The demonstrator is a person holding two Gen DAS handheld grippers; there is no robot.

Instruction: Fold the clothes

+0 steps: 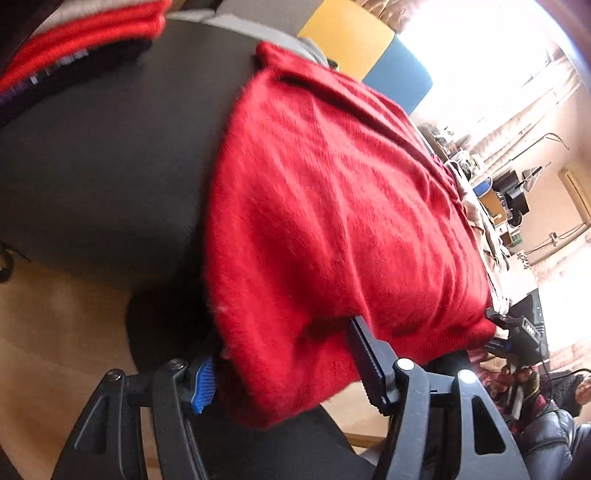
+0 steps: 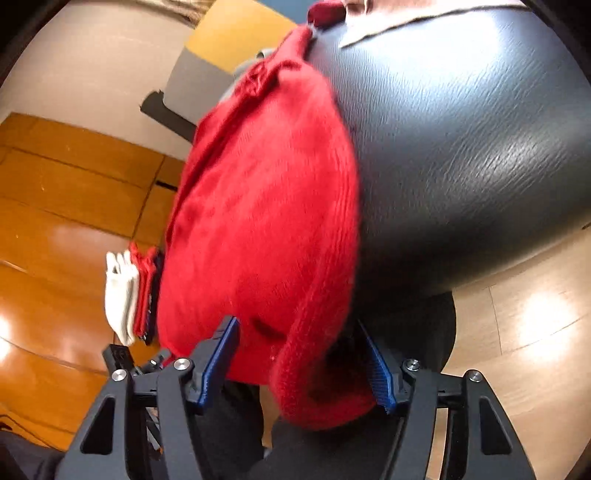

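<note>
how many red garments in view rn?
2, maybe more. A red sweater is spread on the black table, its near edge hanging between both grippers' fingers. Another red piece sits in the folded stack at the far corner; that stack may hide others.

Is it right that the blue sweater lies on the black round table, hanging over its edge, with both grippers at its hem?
Not quite: the sweater is red, not blue, as both wrist views show. It does lie on the black round table, hanging over its edge.
</note>
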